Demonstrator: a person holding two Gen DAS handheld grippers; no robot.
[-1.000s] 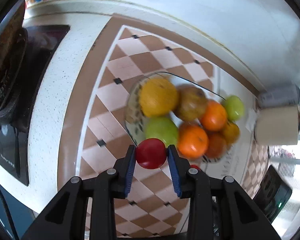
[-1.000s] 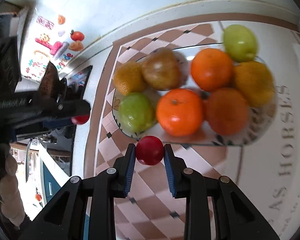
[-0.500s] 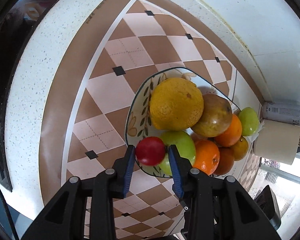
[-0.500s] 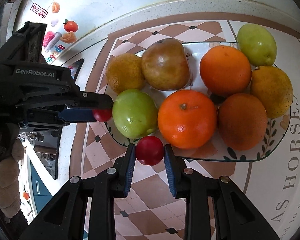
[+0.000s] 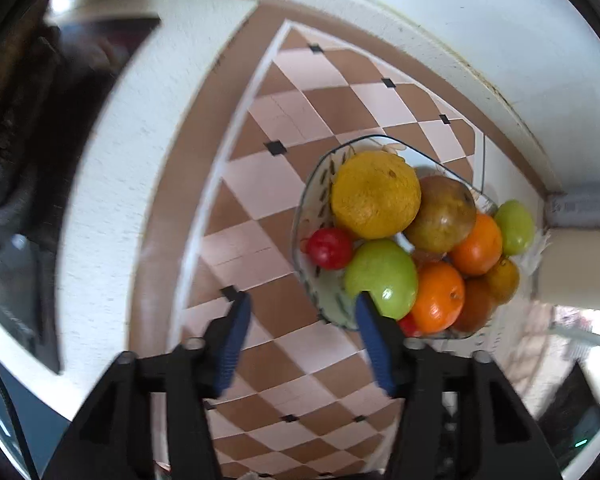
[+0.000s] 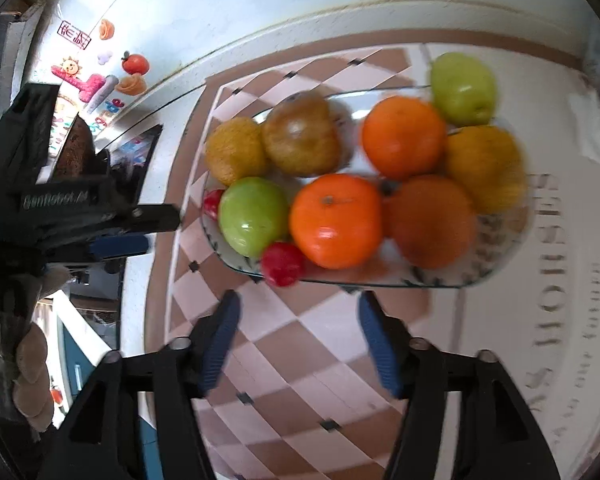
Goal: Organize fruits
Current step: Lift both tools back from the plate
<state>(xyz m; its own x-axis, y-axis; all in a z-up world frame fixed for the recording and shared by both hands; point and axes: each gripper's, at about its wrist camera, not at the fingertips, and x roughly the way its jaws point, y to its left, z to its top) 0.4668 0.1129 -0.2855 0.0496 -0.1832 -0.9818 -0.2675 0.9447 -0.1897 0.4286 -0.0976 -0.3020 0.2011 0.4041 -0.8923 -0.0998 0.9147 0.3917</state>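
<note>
A glass plate (image 5: 300, 216) (image 6: 380, 283) on the checked mat holds oranges, green apples, a yellow citrus and a brown pear. In the left wrist view a small red fruit (image 5: 330, 248) lies at the plate's left edge beside a green apple (image 5: 380, 276). My left gripper (image 5: 303, 310) hangs just short of it, jaws opening, nothing between them. In the right wrist view a second small red fruit (image 6: 282, 264) rests on the plate's near rim. My right gripper (image 6: 298, 306) is just in front of it, jaws opening and empty. The first red fruit (image 6: 212, 202) shows left of the apple.
A black cooktop (image 5: 16, 248) lies left of the checked mat (image 5: 284, 184). A can (image 5: 580, 206) and a paper roll (image 5: 572, 268) stand right of the plate. My left gripper (image 6: 160, 231) and a hand (image 6: 28, 380) fill the left of the right wrist view.
Both grippers were shut on small red fruits; both have opened and let them go onto the plate. Each gripper has drawn back a little from the plate.
</note>
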